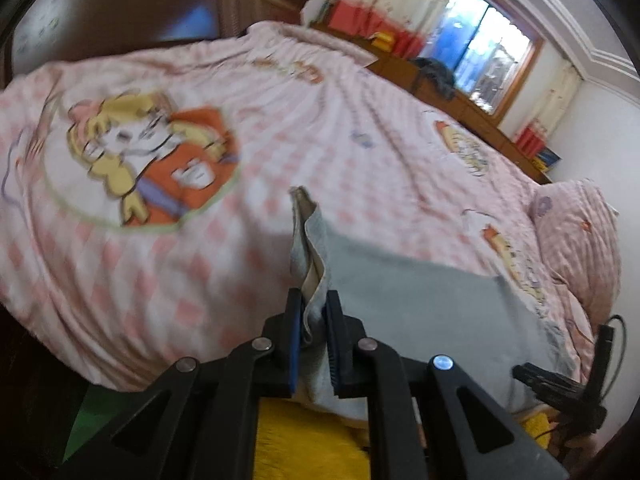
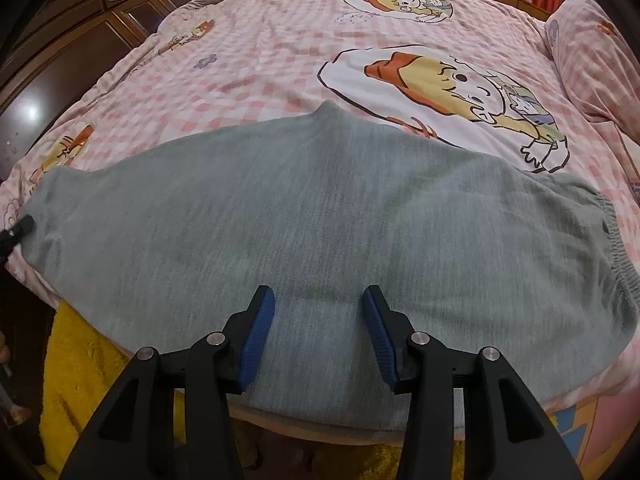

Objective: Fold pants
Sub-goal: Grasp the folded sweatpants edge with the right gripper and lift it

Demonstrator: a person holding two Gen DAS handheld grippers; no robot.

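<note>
Left wrist view: left gripper (image 1: pixel 314 312) jaws pinch the grey pants (image 1: pixel 420 292) hem.

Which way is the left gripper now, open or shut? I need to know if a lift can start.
Shut: the left gripper has its blue pads pinched on an edge of the grey pants.

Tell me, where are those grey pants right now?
The grey pants lie spread across the near edge of the pink checked bed cover, waistband to the right. Their leg end is pinched upright in the left gripper, seen in its own camera.
</note>
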